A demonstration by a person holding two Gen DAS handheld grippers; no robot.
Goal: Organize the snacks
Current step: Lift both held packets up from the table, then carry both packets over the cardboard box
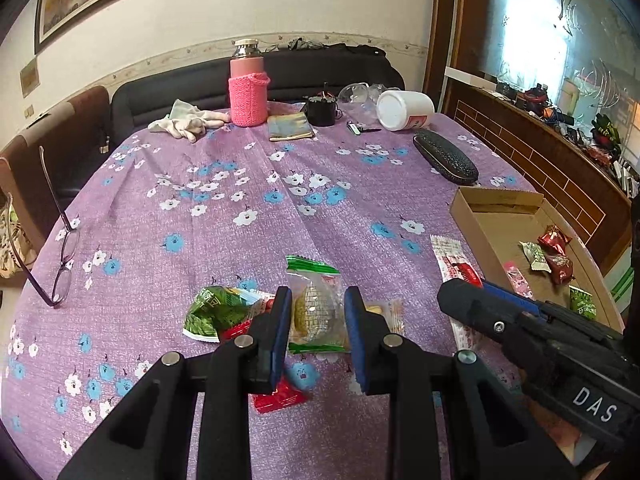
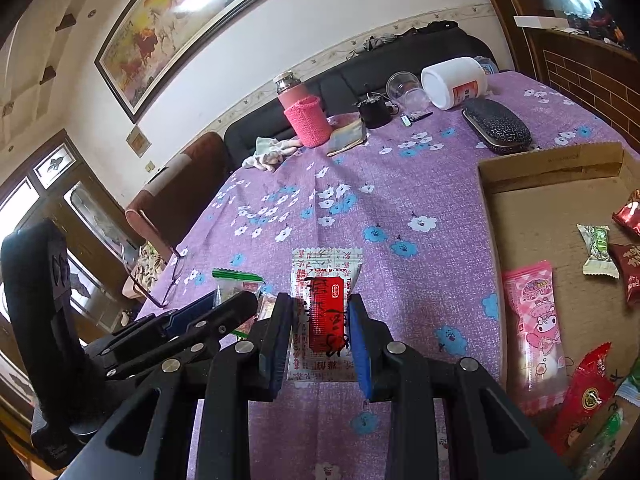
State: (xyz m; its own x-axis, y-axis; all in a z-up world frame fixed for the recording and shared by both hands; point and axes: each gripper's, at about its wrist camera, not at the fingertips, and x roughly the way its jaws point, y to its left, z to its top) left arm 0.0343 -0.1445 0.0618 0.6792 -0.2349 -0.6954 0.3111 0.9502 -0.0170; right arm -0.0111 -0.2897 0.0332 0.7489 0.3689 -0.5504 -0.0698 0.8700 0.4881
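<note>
While both tools hang low over the near edge of the tabletop [image 1: 240, 208], each straddles a different snack. Left gripper [image 1: 316, 320]: jaws apart, blue pads either side of a clear-wrapped pastry [image 1: 316, 312] with green ends; contact with the wrapper cannot be confirmed, so it reads as spread around it, not clamped. Right gripper [image 2: 320, 336]: jaws likewise apart, flanking a long white-and-red sachet [image 2: 326, 312] that lies flat on the purple floral cloth; no pinch visible yet.

Cardboard tray [image 1: 472, 216] sits toward the right edge of the tabletop and already holds several wrapped sweets, among them a pink packet [image 2: 534, 320] and red candies [image 1: 554, 240]. Loose pieces remain by the near edge: a green pouch [image 1: 212, 312] just left of the pastry, a red wrapper [image 1: 280, 396] under the left tool.

Step in hand, by judgement: the pick-up of two more snacks, one per tool, sorting roughly part done. Next move likely calls for closing each pair of pads on its packet, gently, since thin film may slip or crumple and the pastry may crush, then lifting clear and carrying right to the tray. The sachet lies flat, so pads probably need to press down to the cloth to catch its edges

Far edge clutter: pink flask [image 1: 248, 92], glasses case [image 1: 446, 156], spectacles [image 1: 64, 256] at left edge
</note>
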